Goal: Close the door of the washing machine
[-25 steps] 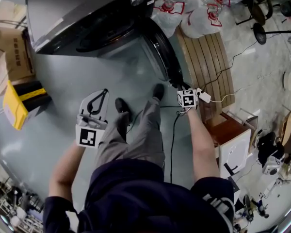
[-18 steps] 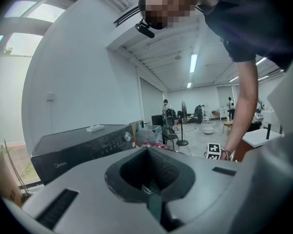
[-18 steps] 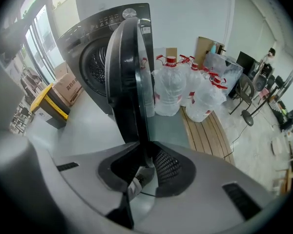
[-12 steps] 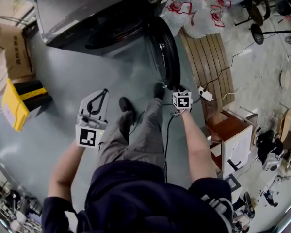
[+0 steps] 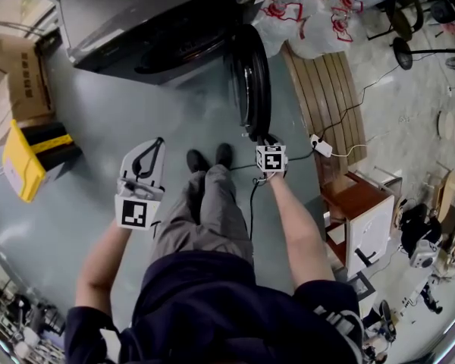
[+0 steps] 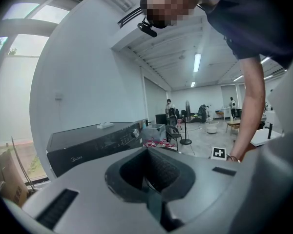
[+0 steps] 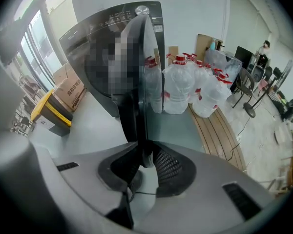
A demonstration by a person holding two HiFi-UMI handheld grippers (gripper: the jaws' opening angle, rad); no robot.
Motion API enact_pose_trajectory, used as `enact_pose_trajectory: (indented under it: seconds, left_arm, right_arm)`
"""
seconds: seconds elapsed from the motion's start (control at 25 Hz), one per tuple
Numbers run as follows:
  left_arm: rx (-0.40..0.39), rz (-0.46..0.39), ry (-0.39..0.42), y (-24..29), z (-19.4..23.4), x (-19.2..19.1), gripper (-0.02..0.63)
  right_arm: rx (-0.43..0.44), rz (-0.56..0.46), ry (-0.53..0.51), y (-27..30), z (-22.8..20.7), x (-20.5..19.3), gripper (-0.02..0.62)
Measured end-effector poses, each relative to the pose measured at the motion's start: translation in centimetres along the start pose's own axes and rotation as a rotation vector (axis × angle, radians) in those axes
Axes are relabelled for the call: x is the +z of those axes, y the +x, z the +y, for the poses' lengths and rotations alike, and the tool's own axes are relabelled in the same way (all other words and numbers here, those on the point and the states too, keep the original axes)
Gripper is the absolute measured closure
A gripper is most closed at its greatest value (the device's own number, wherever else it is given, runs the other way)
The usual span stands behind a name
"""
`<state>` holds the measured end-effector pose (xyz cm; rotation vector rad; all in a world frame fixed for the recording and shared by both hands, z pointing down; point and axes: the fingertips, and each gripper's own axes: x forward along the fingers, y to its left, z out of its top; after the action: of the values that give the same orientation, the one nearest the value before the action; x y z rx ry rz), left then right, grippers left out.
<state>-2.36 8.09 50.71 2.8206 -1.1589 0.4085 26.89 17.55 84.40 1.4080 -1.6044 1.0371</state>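
Note:
A dark front-loading washing machine (image 5: 136, 21) stands at the top of the head view, and its round door (image 5: 252, 82) sticks out towards me, edge-on. My right gripper (image 5: 266, 139) points steeply down at the door's free edge. In the right gripper view that door (image 7: 141, 82) edge runs between the jaws, and the right gripper (image 7: 144, 157) is shut on it. My left gripper (image 5: 158, 144) hangs over the grey floor left of my legs, away from the machine, shut and empty. The left gripper (image 6: 149, 179) view shows the washing machine (image 6: 95, 143) beyond its closed jaws.
Large water bottles (image 5: 303, 10) and a wooden slatted pallet (image 5: 326, 89) lie right of the door. A power strip (image 5: 319, 146) with cables sits by my right hand. A yellow box (image 5: 26, 161) and a cardboard box (image 5: 15, 74) stand left, a small cabinet (image 5: 364, 218) right.
The door has swung leftward, from slanting out to the right to nearly straight out. My right gripper moved left with it. My feet stepped closer together; the left gripper barely shifted.

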Motion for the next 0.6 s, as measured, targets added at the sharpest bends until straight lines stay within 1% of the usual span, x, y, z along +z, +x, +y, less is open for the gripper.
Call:
enact_pose_trajectory:
  seconds: [0.2, 0.4, 0.6]
  left_arm:
    - [0.040, 0.023, -0.002, 0.3, -0.4, -0.2, 0.583]
    - [0.105, 0.032, -0.020, 0.6, -0.8, 0.0, 0.583]
    - [0.147, 0.031, -0.021, -0.1, -0.5, -0.1, 0.583]
  right_arm:
    - [0.016, -0.023, 0.006, 0.4, 1.2, 0.1, 0.503]
    - [0.042, -0.013, -0.001, 0.8, 2.5, 0.2, 0.497]
    - [0.058, -0.011, 0.012, 1.1, 4.2, 0.3, 0.494]
